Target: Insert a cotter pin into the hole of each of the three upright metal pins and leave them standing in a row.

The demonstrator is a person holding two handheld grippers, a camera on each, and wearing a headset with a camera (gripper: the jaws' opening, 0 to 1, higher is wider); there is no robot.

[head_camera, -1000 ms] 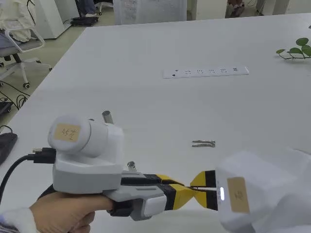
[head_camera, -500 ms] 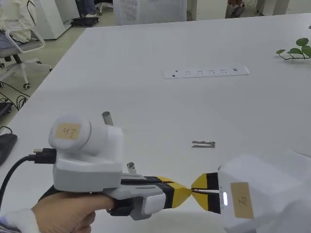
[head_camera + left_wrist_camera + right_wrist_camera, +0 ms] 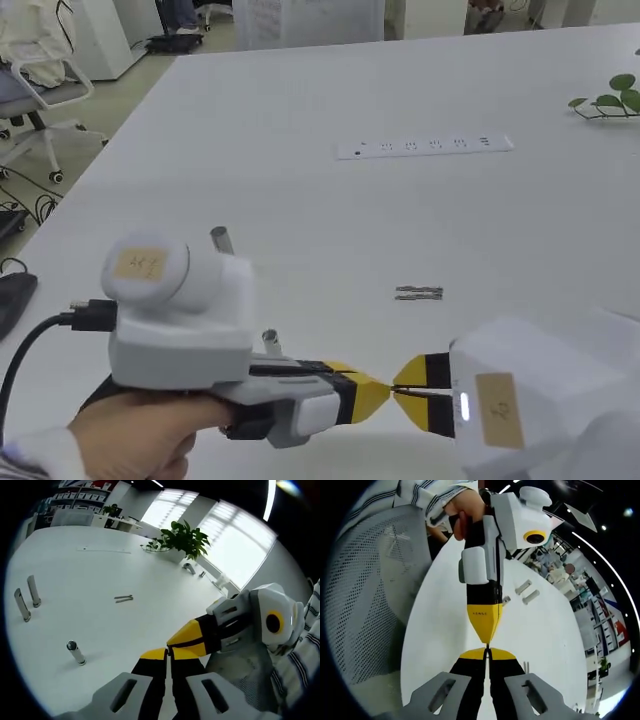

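The left gripper [image 3: 170, 654] and right gripper [image 3: 487, 652] stood tip to tip, both with jaws pinched together, cotter pins [image 3: 123, 598] lying well ahead of the left jaws.

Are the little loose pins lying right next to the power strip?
No, the loose pins lie by themselves on the table, with a wide stretch of bare white top between them and the power strip.

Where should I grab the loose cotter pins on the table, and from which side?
Probably across the middle of the cotter pins, straight down from above: they lie flat, side by side, running left-right in the head view, so the jaws should close crosswise to them.
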